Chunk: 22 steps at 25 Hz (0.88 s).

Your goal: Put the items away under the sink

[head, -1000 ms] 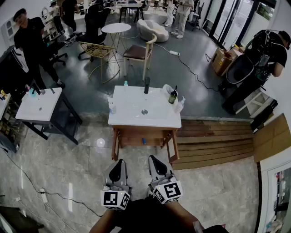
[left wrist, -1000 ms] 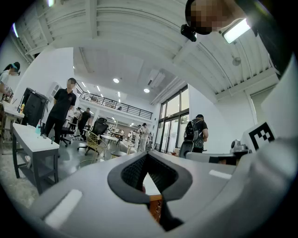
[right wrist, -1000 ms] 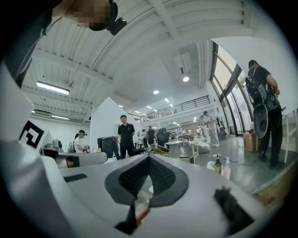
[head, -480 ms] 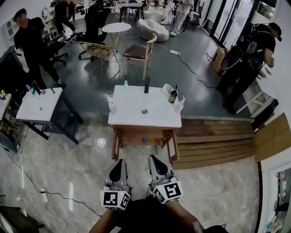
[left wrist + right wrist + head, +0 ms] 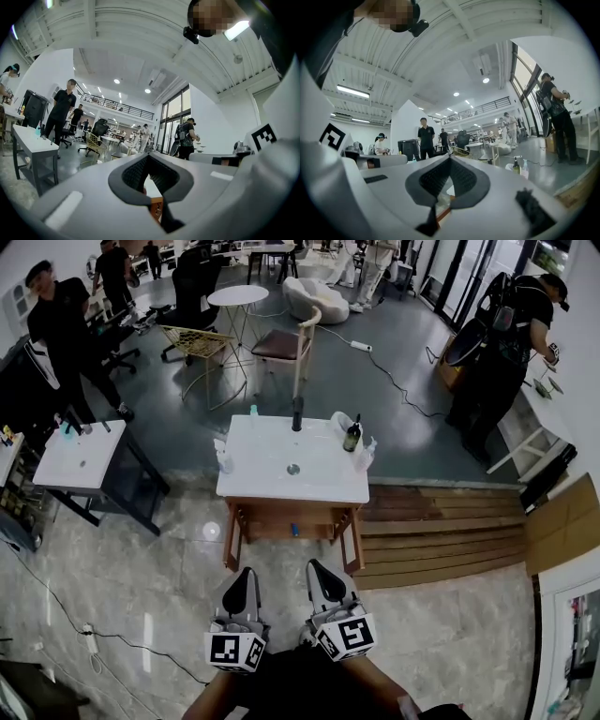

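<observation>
- The items stand on top of the sink (image 5: pixel 292 486), well ahead of both grippers. A dark bottle (image 5: pixel 352 435) and a clear bottle (image 5: pixel 364 454) are close together at the right back corner, with a white thing (image 5: pixel 341 421) just behind them. A small bottle (image 5: pixel 223 458) is at the left edge, and a teal-capped bottle (image 5: pixel 253 411) is at the back near the tap (image 5: pixel 297 414).
- The dark bottle is probably glass: stiff, rather heavy, slippery, and it can break. I would take it at the body, below the neck.
- The small ones look like light plastic and may tip over easily, so I would grip them at the middle.
- The open wooden frame (image 5: pixel 291 519) under the sink is where they should go. Nothing seems to be taken yet.
- The left gripper (image 5: pixel 245 575) and the right gripper (image 5: pixel 317 568) both have their jaws pressed together with nothing between them. Both are near the body.
- Compared to one second ago, the sink sits slightly more to the left in the head view.
- The grippers keep the same pose.
- The person (image 5: pixel 506 334) at the far right was bent over and now stands upright.
</observation>
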Motion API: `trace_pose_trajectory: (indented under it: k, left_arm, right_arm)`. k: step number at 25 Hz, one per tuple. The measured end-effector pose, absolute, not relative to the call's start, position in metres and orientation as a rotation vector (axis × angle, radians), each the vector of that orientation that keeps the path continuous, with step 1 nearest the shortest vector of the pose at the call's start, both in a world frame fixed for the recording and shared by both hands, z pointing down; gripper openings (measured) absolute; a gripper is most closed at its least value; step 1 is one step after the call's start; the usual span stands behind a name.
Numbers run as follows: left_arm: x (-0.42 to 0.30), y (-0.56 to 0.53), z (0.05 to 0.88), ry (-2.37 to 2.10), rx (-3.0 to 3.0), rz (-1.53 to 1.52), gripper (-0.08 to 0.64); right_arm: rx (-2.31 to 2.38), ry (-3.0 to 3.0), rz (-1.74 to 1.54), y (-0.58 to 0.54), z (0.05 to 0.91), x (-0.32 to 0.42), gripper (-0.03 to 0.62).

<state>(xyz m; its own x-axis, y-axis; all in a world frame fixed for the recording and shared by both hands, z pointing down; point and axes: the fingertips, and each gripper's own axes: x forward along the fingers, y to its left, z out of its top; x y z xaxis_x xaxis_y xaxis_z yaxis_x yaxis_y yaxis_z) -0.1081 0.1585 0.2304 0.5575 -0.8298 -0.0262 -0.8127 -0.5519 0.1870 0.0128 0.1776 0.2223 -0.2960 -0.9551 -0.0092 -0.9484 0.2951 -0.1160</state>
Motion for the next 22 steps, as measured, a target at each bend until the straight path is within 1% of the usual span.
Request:
trace_pose_trajectory:
  k: [9,22]
  left_arm:
    - [-0.073,0.166,0.237,-1.508,2.575,-0.161,0.005]
    - [-0.047,0.144,0.235,-1.616,2.540,-0.181,0.005]
  right_arm:
    - [-1.746,2.515,-0.136,0.181,0.233,0.055,0.015]
    - [-1.664,2.552,-0.158,0.150,0.247,0.084,0.015]
